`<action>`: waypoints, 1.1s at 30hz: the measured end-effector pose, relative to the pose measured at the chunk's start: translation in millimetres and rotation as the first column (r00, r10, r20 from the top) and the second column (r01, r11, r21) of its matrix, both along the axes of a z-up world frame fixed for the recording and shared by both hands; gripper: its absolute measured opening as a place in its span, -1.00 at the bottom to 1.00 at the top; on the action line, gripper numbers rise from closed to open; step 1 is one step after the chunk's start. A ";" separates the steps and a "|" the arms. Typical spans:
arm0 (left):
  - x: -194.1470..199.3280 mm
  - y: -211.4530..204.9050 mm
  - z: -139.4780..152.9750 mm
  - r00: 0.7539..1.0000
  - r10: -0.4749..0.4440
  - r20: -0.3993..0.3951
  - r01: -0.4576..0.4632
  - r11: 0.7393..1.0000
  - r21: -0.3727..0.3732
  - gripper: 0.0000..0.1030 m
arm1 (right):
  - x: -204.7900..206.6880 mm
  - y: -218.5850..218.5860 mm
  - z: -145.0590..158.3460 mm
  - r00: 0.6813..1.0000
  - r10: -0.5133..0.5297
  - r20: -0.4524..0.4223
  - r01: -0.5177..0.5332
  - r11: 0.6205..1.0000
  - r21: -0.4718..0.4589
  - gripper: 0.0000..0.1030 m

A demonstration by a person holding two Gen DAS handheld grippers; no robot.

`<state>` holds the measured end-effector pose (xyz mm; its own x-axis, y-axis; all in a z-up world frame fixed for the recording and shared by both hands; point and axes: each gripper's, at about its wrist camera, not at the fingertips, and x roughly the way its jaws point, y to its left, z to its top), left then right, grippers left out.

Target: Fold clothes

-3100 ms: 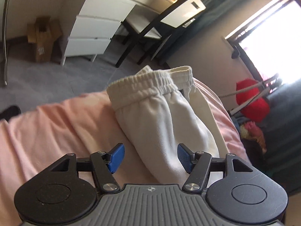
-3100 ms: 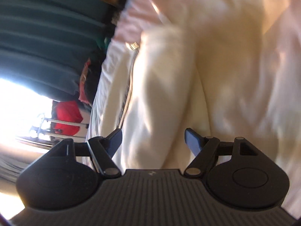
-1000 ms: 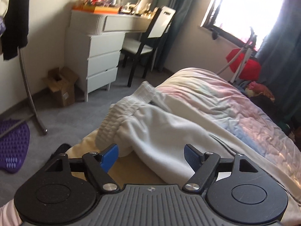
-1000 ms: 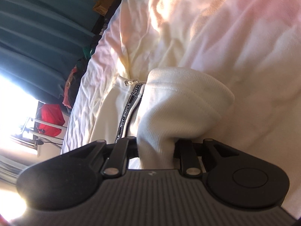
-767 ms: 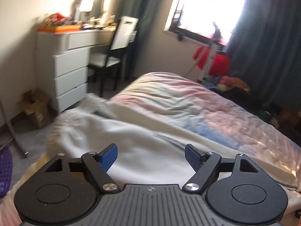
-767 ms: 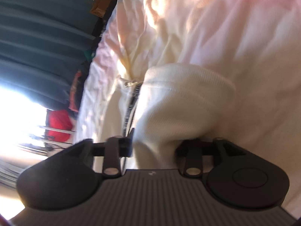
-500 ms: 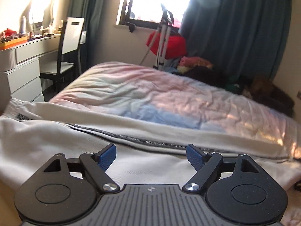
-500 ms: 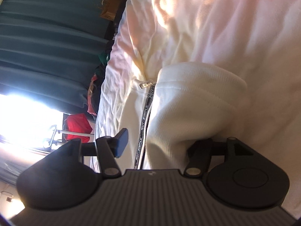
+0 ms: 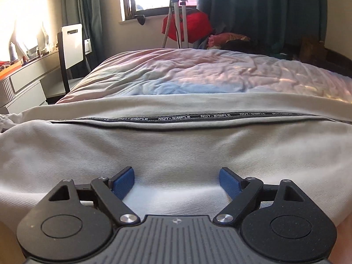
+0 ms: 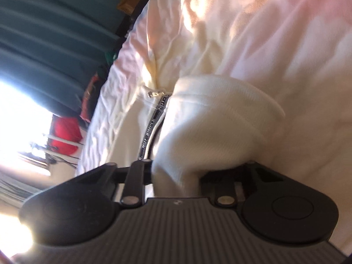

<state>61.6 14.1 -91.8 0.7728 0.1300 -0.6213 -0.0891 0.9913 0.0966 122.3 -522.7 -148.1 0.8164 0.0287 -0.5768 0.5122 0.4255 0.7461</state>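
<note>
White trousers (image 9: 176,149) spread across bed (image 9: 198,74). Left gripper (image 9: 177,181) spread wide, low over the cloth. Right gripper (image 10: 176,173) pinching bunched cuff (image 10: 220,118).

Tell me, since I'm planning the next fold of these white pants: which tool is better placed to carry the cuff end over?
Right. The right tool is already shut on the white pants at the cuff end. The left tool is open, fingers apart over the flat leg, gripping nothing.
</note>
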 end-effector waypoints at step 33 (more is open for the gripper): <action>-3.9 49.2 34.8 0.986 0.159 0.042 -0.143 0.954 -0.263 0.69 | -41.6 309.7 114.6 0.664 0.742 -0.096 -0.355 0.200 -0.913 -0.61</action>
<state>57.7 63.3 -57.0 0.7945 0.0894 -0.6006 -0.2372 0.9562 -0.1715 80.7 -213.0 -33.6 0.9113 0.2418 -0.3332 -0.3021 0.9426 -0.1422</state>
